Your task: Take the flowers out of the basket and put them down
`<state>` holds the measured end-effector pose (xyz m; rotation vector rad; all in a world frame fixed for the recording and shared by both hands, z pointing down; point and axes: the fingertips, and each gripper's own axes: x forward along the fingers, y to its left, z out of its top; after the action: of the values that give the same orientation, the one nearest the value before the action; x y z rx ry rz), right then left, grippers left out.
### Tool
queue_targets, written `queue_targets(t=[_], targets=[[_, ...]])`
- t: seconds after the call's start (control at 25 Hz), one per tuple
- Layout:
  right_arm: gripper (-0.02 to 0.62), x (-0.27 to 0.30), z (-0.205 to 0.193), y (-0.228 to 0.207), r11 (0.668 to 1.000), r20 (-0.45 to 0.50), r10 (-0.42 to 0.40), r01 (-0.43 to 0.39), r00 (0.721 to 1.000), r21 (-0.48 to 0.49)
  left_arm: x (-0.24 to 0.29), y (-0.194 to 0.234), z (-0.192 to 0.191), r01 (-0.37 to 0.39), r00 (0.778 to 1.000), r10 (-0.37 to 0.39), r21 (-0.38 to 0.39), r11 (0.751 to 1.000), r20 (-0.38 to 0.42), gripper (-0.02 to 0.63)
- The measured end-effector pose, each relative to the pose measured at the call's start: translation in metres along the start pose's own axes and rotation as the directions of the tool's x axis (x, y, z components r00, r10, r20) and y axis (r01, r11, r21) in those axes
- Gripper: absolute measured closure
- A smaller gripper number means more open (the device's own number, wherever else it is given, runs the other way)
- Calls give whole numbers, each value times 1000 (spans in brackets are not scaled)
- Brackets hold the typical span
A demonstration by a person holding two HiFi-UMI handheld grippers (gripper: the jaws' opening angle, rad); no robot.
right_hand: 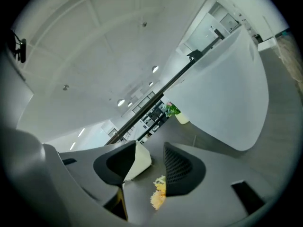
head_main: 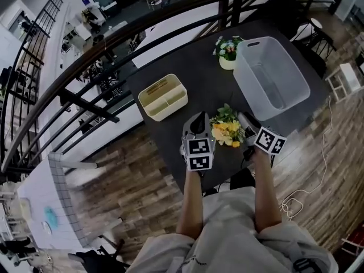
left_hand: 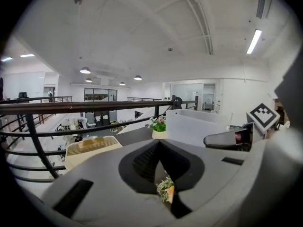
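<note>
At the far left of the dark table (head_main: 193, 67) stands a cream divided caddy (head_main: 163, 98) with a handle, nothing showing in it.

Next comes the left gripper (left_hand: 158, 143). Its jaws are pressed together at the tips and pinch nothing; blossoms show only through the gap lower down.

The yellow flowers (head_main: 226, 131) lie on the table near the person, just right of that gripper and just left of the other, outside any container. The bunch looks light and soft, probably artificial, so it should neither slip nor weigh on a grip. Its petals would crush or shed under a hard squeeze. The best hold seems to be low on the gathered stems, below the blossoms and leaves, with a gentle pinch. I cannot make out the stems here.

The right gripper (right_hand: 150, 145) has its jaws spread wide and holds nothing. Between them I see only bare tabletop, the caddy beyond and a fringe of yellow petals below.

Further off, a small pot of pink, white and blue flowers (head_main: 227, 51) stands upright, just beside the far left corner of the pale translucent basket (head_main: 296, 79). The basket sits at the right and looks empty, so the task appears about complete.

I can read no brand, label or writing anywhere. The only print is the black and white square markers on the gripper cubes.
</note>
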<state>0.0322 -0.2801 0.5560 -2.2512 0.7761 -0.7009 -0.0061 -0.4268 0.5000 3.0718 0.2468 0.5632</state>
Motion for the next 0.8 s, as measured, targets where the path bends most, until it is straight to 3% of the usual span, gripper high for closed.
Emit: queue_targets(t=[0.24,0.48,0.68,0.8], targets=[[387,-47,27,24,991,131,10,8,991,-136,-14,-50,-2,103,995,-103,45,994,6,586],[387,-85,53,40,989,240,89,-58,967,-134,-32,-82,7,132,991,-133,85,988,10,586],[426,-114,50,50,972,196,137,-94,971,-213,-52,-103,3,85,996,-85,52,995,10,586],[457,-137,43,49,950,161,114,-61,980,-305,-67,-124,-2,79,997,-80,57,995,18,586]])
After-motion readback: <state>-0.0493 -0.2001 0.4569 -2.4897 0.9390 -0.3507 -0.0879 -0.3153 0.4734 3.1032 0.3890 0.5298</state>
